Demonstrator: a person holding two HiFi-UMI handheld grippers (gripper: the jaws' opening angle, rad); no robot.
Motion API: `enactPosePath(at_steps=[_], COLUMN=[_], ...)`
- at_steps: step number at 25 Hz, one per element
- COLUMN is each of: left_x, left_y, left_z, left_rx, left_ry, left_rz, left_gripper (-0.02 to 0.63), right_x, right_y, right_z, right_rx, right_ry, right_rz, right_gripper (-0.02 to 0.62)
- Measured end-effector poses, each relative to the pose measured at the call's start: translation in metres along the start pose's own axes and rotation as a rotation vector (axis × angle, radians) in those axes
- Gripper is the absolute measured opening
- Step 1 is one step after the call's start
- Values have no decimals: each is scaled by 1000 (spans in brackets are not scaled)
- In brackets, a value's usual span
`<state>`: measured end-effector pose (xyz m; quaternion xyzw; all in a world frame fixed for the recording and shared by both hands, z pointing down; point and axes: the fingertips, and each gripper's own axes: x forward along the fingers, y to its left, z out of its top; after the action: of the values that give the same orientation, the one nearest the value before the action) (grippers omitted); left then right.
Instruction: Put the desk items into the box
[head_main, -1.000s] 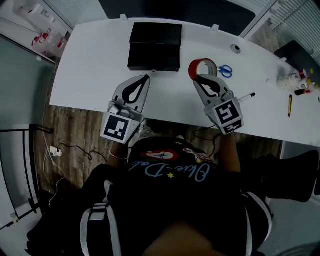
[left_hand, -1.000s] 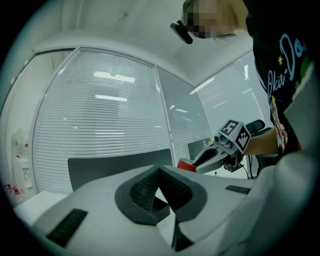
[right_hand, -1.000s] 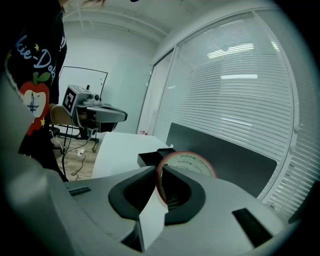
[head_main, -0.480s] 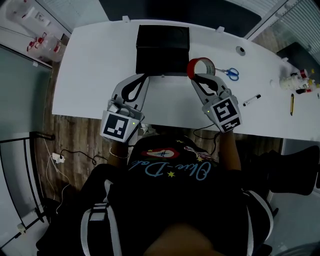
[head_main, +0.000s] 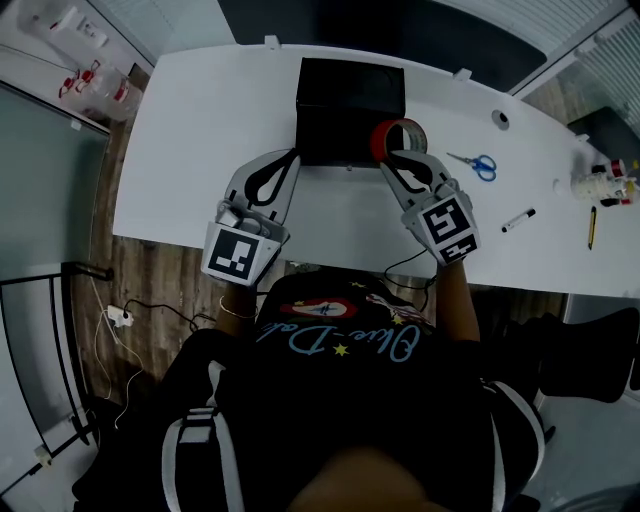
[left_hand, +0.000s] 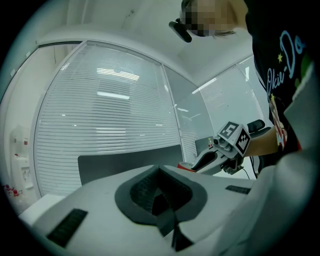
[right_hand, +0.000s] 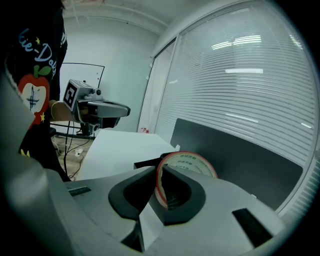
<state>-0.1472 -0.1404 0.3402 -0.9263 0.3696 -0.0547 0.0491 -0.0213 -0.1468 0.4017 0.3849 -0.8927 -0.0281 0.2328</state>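
A black box (head_main: 350, 110) stands at the far middle of the white desk (head_main: 190, 140). My right gripper (head_main: 398, 160) is shut on a red tape roll (head_main: 397, 137), held upright and raised at the box's right front corner. In the right gripper view the tape roll (right_hand: 192, 162) stands on edge between the jaws of the right gripper (right_hand: 160, 186). My left gripper (head_main: 285, 160) hovers left of the box's front, shut with nothing in it. In the left gripper view the left gripper (left_hand: 161, 202) has its pads together.
Blue-handled scissors (head_main: 478, 165), a marker (head_main: 518, 220) and a pen (head_main: 591, 228) lie on the right part of the desk. Small bottles (head_main: 600, 185) stand at its far right edge. A dark screen runs along the desk's back.
My right gripper has carried the tape roll left, from a gap beside the box to its right front corner. The left gripper has stayed shut and almost still.
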Motion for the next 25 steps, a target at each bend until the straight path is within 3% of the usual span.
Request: enactPosePath(at_steps=[25], left_x=[-12], left_y=[75], left_z=[-29], left_rx=[-32], left_ry=[9], left_rz=[20], left_gripper=[-9], right_x=[106], right_y=[35], right_z=[7], right_rx=[2], right_ry=[62], right_rz=[105], right_gripper=[44])
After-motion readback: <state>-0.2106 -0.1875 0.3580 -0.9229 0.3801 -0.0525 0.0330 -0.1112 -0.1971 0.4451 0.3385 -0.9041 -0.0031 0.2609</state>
